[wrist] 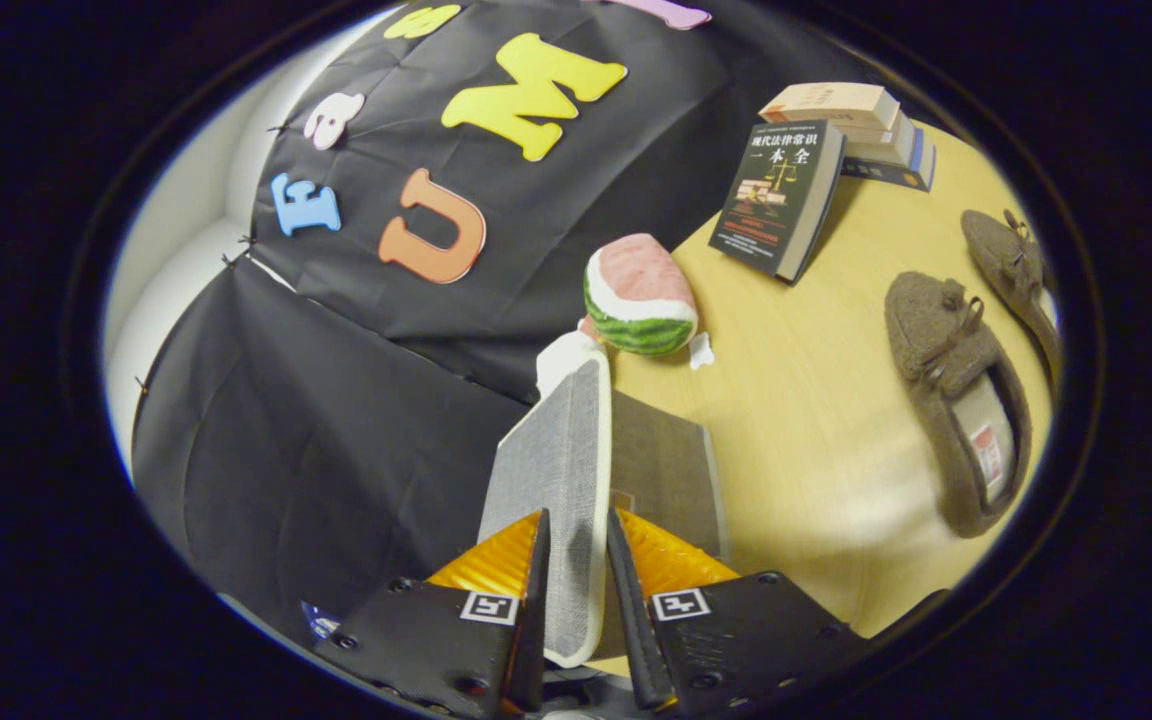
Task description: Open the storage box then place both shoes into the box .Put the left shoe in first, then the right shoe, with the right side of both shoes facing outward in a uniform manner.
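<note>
My gripper (577,548) is shut on the grey fabric lid (561,455) of the storage box, holding it up on edge between both fingers. The lid has a white rim and rises away from the fingers toward the watermelon toy. The grey box body (666,470) lies just to the right of the lid, on the wooden table (816,400). Two brown felt shoes lie further right on the table: the nearer shoe (956,390) shows its opening and a labelled insole, and the other shoe (1016,270) lies beyond it.
A plush watermelon slice (639,295) sits beyond the lid at the table's back edge. A dark book (781,195) leans against a stack of books (861,130) at the far corner. The black cloth wall hangs to the left of the table.
</note>
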{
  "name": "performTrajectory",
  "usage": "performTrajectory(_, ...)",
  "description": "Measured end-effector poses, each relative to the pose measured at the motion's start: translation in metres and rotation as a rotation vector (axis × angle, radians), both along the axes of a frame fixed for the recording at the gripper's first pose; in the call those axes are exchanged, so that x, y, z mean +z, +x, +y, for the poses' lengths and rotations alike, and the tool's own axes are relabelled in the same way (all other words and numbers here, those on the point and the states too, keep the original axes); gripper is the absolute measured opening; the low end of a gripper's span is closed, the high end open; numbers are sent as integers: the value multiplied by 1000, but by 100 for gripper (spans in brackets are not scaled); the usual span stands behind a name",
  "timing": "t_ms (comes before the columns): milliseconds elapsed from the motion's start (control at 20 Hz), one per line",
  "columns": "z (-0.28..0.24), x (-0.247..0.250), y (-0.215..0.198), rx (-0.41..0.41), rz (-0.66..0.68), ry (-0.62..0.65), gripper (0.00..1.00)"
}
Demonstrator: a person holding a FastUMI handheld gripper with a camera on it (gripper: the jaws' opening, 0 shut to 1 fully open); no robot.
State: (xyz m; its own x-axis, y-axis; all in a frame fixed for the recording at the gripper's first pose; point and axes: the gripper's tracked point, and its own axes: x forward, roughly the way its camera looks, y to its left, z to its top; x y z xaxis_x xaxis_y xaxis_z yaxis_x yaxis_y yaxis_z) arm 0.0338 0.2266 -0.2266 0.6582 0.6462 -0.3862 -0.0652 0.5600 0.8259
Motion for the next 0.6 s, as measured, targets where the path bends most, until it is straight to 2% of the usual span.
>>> performTrajectory(50, -5, 3, 1, 12, 5, -31, 34)
performTrajectory(100, 2, -11, 10, -25, -19, -32, 17)
performTrajectory(150, 4, 0, 4, 8, -11, -45, 0)
performTrajectory(350, 10, 12, 3, 42, -33, -87, 0)
performTrajectory(600, 30, 90, 4, 89, -165, -102, 0)
